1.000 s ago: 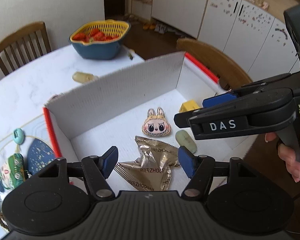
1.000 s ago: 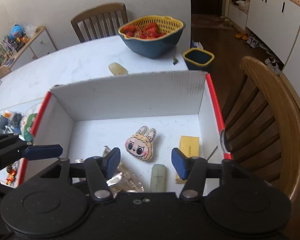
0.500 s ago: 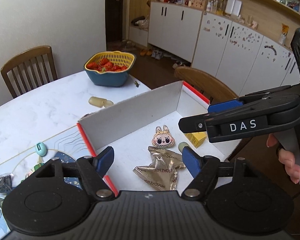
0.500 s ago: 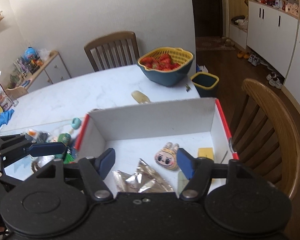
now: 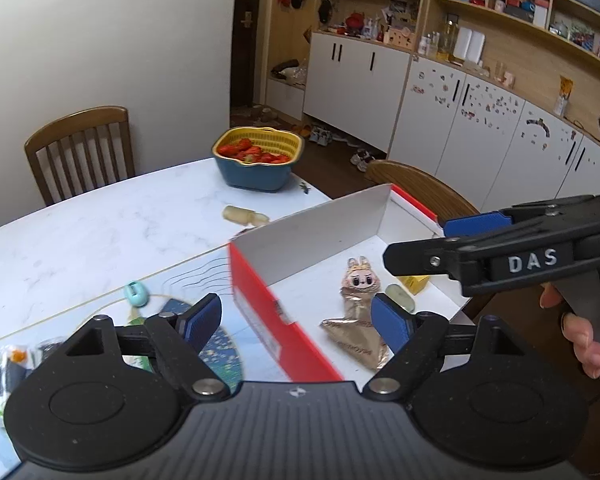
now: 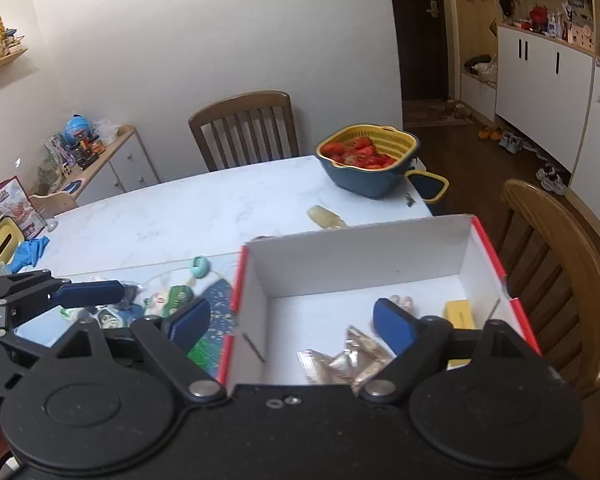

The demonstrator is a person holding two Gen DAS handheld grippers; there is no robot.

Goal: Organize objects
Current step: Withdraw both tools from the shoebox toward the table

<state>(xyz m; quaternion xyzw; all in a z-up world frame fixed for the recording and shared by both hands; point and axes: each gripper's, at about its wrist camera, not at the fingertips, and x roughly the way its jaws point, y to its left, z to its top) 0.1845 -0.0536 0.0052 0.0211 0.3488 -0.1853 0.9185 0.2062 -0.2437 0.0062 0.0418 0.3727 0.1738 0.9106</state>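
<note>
**Both tools empty above the box: choosing the next pick**

Left of the left tool (image 5: 296, 318), on the patterned mat over the white marble bench (image 5: 100, 224), lies the pile not yet sorted: a green-and-white packaged trinket (image 5: 6, 364) at the far left and a small teal egg-shaped charm (image 5: 136, 294) just ahead of the tool's left finger. The dark blue speckled fan-shaped piece (image 5: 224, 354) sits beneath that finger. The left tool's jaws are spreading, and nothing is between them.

Straight ahead and to the right of that tool stands the open white cardboard box with red edges (image 5: 260, 312). Inside it rest a crinkled gold foil snack packet (image 5: 356, 330), a beige rabbit-eared doll-face charm (image 5: 360, 278), a pale green oval piece (image 5: 398, 296) and a small yellow carton (image 5: 416, 282).

The right tool (image 6: 292, 326) hangs over the box's near left wall; its jaws are also widening, with only air between the blue pads (image 6: 392, 324).

The step in hand appears to be turning back for another loose item. To do it well, I would swing a tool left toward the mat, keep the jaws wide until they straddle one item only, and come down steeply so the pads close on its narrow sides. The teal charm looks small and smooth, so a centred pinch matters. Keep the two tools apart to avoid a clash.
</note>
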